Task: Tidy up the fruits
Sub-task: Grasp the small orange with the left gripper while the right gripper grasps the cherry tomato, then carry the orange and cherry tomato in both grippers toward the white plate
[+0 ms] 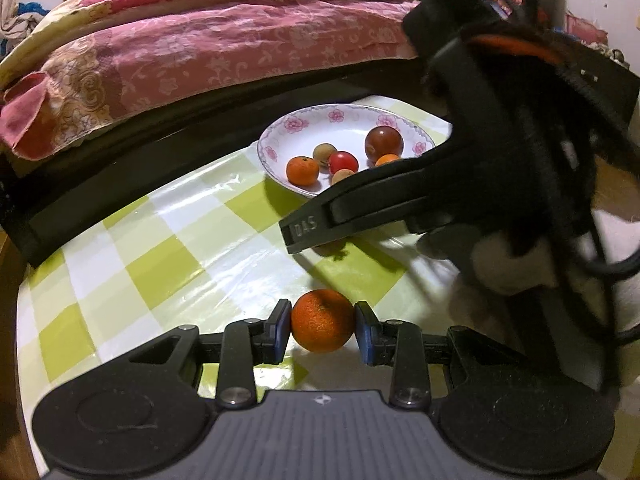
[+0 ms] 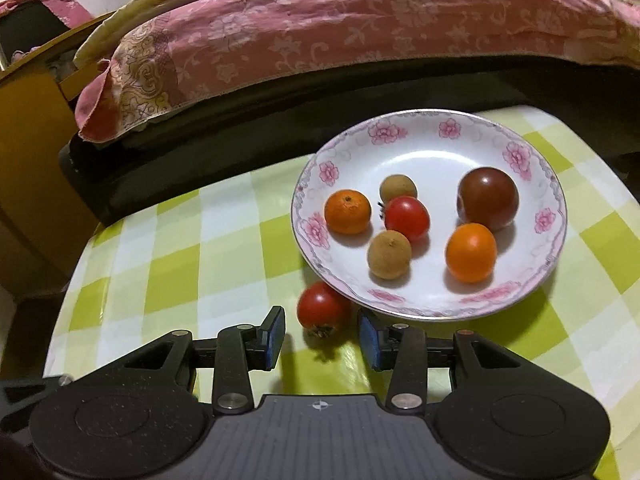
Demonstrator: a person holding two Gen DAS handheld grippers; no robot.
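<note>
My left gripper [image 1: 323, 328] has an orange mandarin [image 1: 322, 320] between its blue pads, which touch both sides; it is just above the checked tablecloth. My right gripper [image 2: 323, 334] is open around a red tomato [image 2: 322, 310] that lies on the cloth against the plate's near rim; the pads stand apart from it. The white floral plate [image 2: 432, 136] holds several fruits: two mandarins [image 2: 347, 211], a red tomato [image 2: 407, 218], a dark tomato [image 2: 488, 198] and two brown longans [image 2: 389, 254]. The plate also shows in the left wrist view [image 1: 320, 120], partly hidden by the right gripper's body [image 1: 500, 184].
The green and white checked tablecloth [image 2: 180, 248] covers a small table. A bed with a pink floral quilt [image 2: 320, 28] and a dark frame [image 2: 240, 140] runs along the far edge. A yellow-brown cabinet [image 2: 28, 128] stands at the left.
</note>
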